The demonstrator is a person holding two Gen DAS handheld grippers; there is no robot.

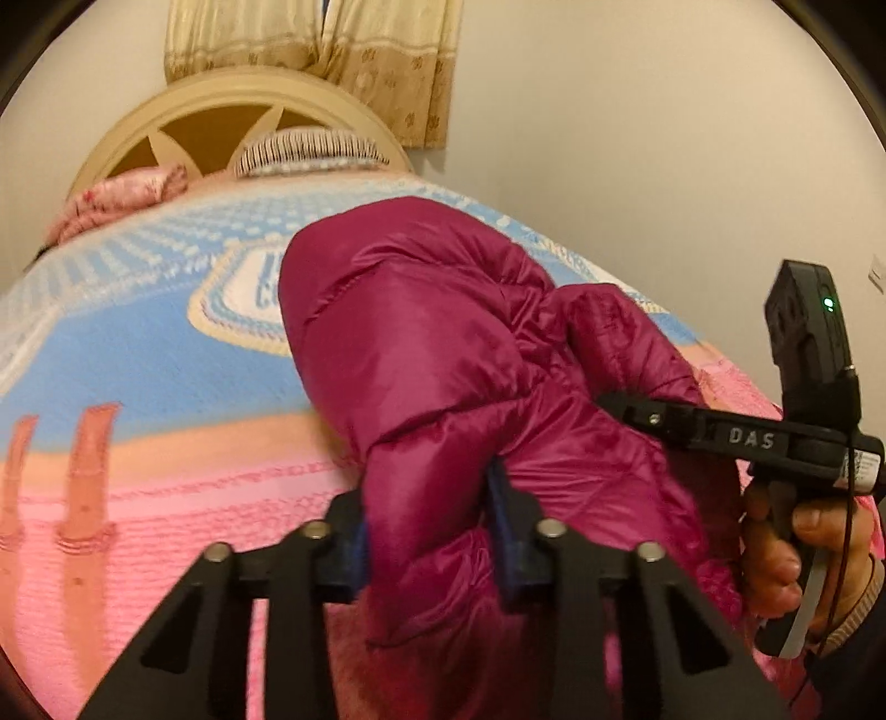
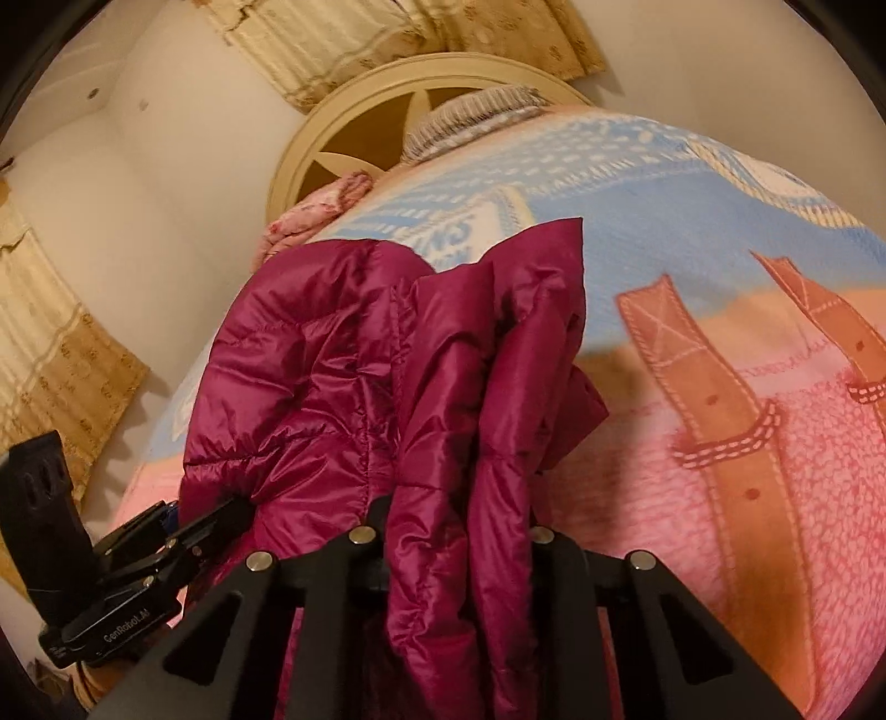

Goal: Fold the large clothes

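A magenta puffer jacket [image 1: 432,343] lies bunched on the bed, its near edge lifted. In the left wrist view my left gripper [image 1: 432,543] is shut on a thick fold of it, with the blue pads [image 1: 501,531] pressing the fabric from both sides. In the right wrist view the jacket [image 2: 310,376] hangs in folds, and my right gripper [image 2: 457,534] is shut on a bundle of its edge. The left gripper [image 2: 238,507] also shows at the lower left there, its tip buried in the jacket. The two grippers grip the jacket close together.
The bed is covered by a pink, blue and orange blanket [image 1: 138,360] [image 2: 747,498]. A cream headboard [image 1: 166,127], a striped pillow [image 1: 310,149] and a curtain [image 1: 310,39] are at the far end. A hand [image 1: 803,548] holds the right gripper's handle.
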